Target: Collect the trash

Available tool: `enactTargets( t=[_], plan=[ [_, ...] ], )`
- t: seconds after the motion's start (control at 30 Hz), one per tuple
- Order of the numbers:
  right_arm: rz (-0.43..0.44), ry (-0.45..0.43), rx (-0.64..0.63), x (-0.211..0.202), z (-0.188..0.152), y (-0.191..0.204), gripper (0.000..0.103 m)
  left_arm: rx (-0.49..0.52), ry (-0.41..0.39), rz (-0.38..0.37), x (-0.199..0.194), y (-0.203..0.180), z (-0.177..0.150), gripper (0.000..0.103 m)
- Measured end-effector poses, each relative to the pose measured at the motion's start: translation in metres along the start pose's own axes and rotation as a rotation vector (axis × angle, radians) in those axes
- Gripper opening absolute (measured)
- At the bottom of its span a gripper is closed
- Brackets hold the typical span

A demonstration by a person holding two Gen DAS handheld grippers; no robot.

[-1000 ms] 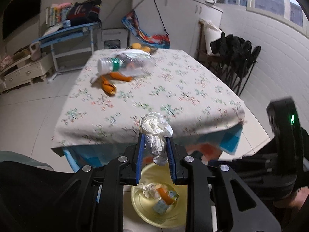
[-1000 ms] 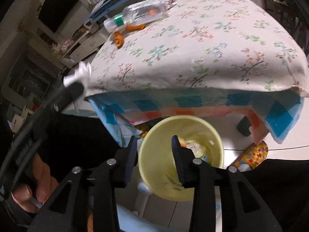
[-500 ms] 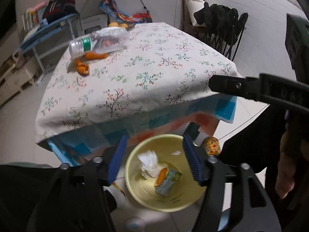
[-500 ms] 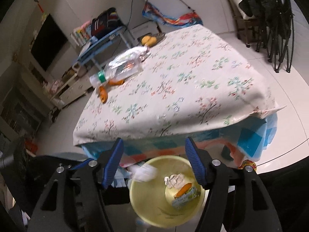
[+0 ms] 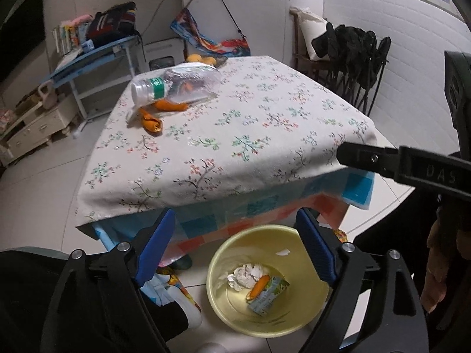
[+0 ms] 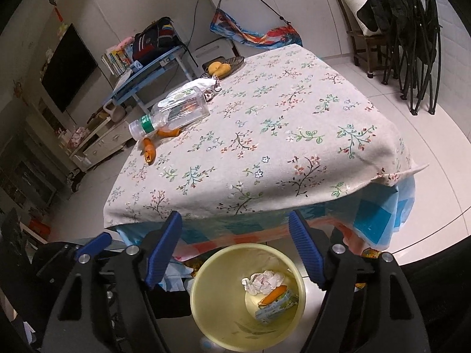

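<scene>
I'm hovering my left gripper (image 5: 235,250) over the yellow bin (image 5: 223,300) w/ fingers spread wide, nothing in it. The bin's sitting on the floor right under the table (image 5: 294,135) edge, prob so stuff drops straight in. Inside: a crumpled tissue (image 5: 245,275), an orange peel bit (image 5: 259,285) and a small carton (image 5: 269,295). My right gripper (image 6: 234,247) is hanging above the same bin, also gaping and empty, facing the table. Still left on the cloth, far side: a plastic bottle (image 6: 173,111) lying down w/ orange peels (image 6: 148,150) beside it, so imo those are next.
</scene>
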State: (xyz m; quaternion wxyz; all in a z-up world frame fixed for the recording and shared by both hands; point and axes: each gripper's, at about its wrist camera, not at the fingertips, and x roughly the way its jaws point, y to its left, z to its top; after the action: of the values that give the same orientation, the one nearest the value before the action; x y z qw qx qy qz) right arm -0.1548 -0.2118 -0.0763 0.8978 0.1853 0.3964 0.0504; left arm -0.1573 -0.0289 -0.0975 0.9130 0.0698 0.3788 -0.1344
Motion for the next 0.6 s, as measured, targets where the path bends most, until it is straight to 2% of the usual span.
enactTargets(
  t=[0.3, 0.6],
  plan=[
    [-0.015, -0.018, -0.019, -0.003, 0.0, 0.003, 0.076, -0.073, -0.027, 0.043, -0.003, 0.015, 0.004, 0.084],
    [-0.017, -0.019, -0.033, -0.002, -0.001, 0.008, 0.077, -0.097, -0.041, 0.059, -0.004, 0.021, 0.005, 0.086]
  ],
)
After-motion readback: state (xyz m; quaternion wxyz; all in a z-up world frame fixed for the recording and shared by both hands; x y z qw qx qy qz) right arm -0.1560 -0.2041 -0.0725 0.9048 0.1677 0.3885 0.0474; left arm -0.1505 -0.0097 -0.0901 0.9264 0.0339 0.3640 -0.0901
